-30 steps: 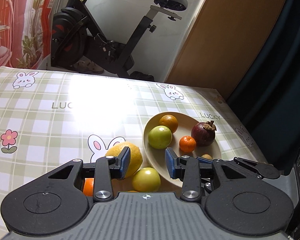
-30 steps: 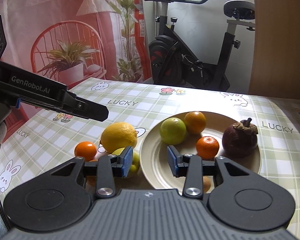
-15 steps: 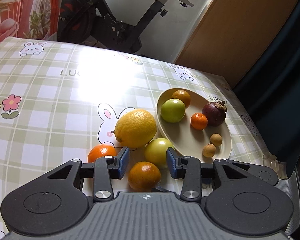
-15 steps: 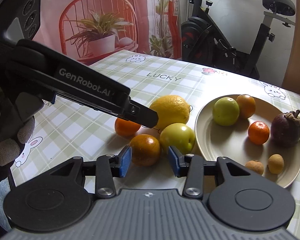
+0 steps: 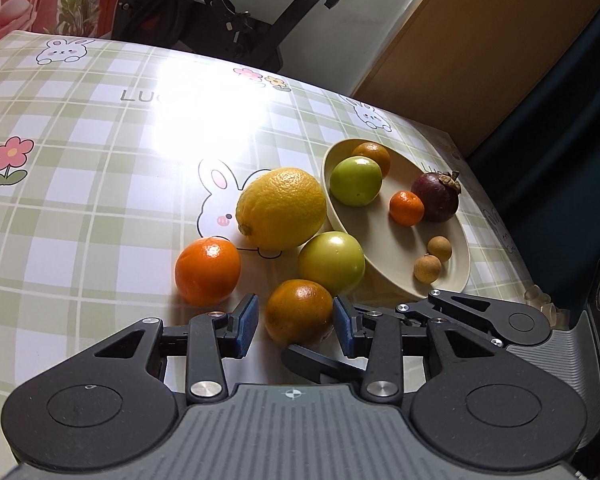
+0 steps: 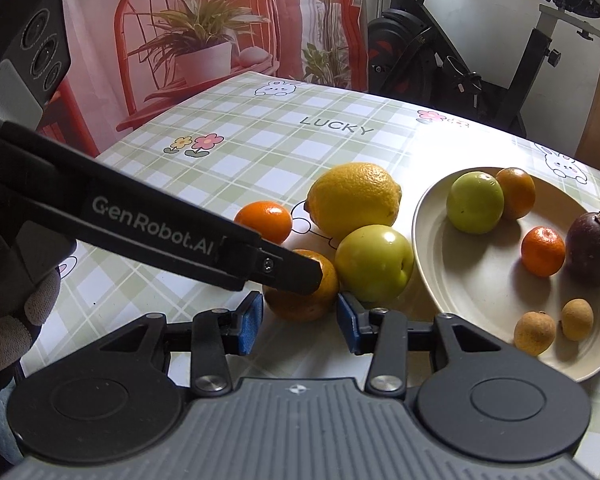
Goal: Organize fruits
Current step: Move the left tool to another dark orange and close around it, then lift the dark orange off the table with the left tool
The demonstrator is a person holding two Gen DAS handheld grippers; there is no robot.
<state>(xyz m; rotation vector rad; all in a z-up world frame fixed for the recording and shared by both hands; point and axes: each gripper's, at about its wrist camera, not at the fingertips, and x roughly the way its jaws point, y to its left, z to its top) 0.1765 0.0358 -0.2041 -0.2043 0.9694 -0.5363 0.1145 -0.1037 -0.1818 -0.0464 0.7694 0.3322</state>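
Note:
A dark orange (image 5: 298, 312) lies on the checked tablecloth between the blue pads of my open left gripper (image 5: 295, 322), a small gap on each side. My right gripper (image 6: 299, 324) is open too, with the same orange (image 6: 300, 298) just ahead of its pads. One left finger (image 6: 172, 232) crosses the right wrist view, its tip against that orange. Close by lie a lemon (image 5: 282, 208), a bright orange (image 5: 207, 272) and a green apple (image 5: 332, 262). The beige plate (image 5: 380, 236) holds a green apple, an orange, a small tangerine, a mangosteen (image 5: 436, 196) and two longans.
An exercise bike (image 6: 460, 60) stands past the table's far edge, beside a wooden panel (image 5: 480, 40). A red chair with a potted plant (image 6: 204, 48) is at the far left. A gloved hand (image 6: 16, 312) holds the left gripper. The plate sits near the table's right edge.
Both grippers have drawn back from the plate and dropped toward the near fruit. The dark orange now sits between the left pads. Neither jaw has changed width.

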